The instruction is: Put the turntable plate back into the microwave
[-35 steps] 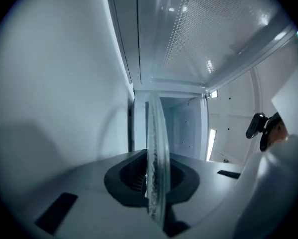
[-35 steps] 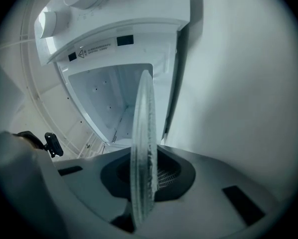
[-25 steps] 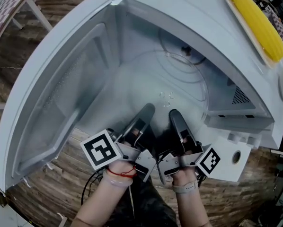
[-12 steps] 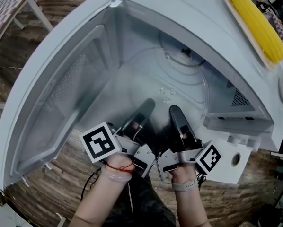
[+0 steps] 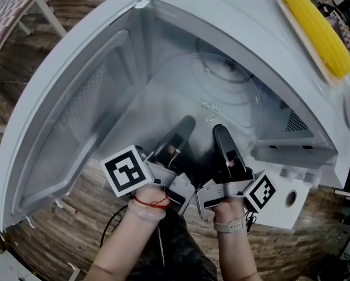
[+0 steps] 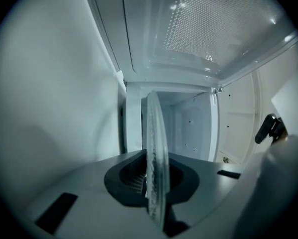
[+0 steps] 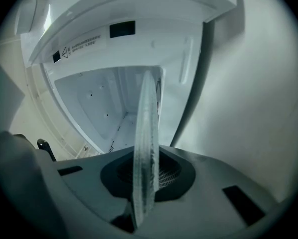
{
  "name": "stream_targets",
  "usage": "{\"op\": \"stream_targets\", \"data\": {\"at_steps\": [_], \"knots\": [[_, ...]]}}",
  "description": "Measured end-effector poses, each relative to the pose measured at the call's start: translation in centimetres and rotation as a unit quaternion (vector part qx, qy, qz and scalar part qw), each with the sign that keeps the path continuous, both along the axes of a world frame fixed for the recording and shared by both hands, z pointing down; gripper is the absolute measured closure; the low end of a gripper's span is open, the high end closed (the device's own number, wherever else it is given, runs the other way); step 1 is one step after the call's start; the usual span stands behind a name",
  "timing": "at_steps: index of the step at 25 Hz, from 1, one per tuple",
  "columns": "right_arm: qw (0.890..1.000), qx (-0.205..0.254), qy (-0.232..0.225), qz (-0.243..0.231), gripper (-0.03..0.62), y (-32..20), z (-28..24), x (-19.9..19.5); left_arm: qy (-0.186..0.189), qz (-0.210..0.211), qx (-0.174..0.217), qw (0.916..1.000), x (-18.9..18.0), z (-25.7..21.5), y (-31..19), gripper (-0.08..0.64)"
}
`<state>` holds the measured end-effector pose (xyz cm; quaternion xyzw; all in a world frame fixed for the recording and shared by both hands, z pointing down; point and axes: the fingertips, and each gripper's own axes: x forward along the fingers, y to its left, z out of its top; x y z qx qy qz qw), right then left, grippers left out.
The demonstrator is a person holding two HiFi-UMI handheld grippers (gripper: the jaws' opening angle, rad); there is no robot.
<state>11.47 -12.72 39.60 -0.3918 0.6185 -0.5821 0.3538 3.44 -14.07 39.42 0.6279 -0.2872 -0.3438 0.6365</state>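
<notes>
The clear glass turntable plate (image 5: 225, 89) lies nearly flat inside the open white microwave (image 5: 233, 16), most of it within the cavity. Both grippers hold its near rim side by side. My left gripper (image 5: 179, 134) is shut on the rim's left part and my right gripper (image 5: 222, 140) on the part just to the right. In the left gripper view the plate (image 6: 154, 148) shows edge-on, clamped in the left gripper (image 6: 155, 188). The right gripper view has the same edge-on plate (image 7: 146, 143) pinched in the right gripper (image 7: 145, 185), with the cavity (image 7: 96, 103) behind.
The microwave door (image 5: 69, 122) stands swung open to the left. A yellow corn cob (image 5: 318, 28) on a plate rests on the microwave's top at right. The control panel (image 5: 280, 201) is at lower right. The microwave stands on a wooden surface (image 5: 75, 227).
Both grippers and the plate have moved a little deeper into the cavity. The grip on the rim is unchanged.
</notes>
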Motion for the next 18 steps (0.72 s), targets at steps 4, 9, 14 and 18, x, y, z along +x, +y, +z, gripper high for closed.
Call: {"op": "stream_targets", "data": {"at_steps": [4, 9, 14, 18], "knots": [[1.000, -0.003, 0.000, -0.003, 0.551, -0.4, 0.3, 0.1, 0.003, -0.003, -0.002, 1.0000, 0.1, 0.2, -0.3, 0.531], [0.999, 0.015, -0.038, 0.029, 0.550, -0.5, -0.2, 1.1, 0.035, -0.024, -0.012, 0.9990, -0.2, 0.6, -1.0, 0.531], [0.999, 0.008, -0.039, 0.018, 0.549, 0.8, 0.2, 1.1, 0.020, -0.028, -0.001, 0.9994, -0.5, 0.3, -2.2, 0.531], [0.999, -0.005, -0.047, 0.004, 0.549, 1.9, 0.5, 0.4, 0.016, -0.020, -0.001, 0.9997, -0.3, 0.2, -2.8, 0.531]]}}
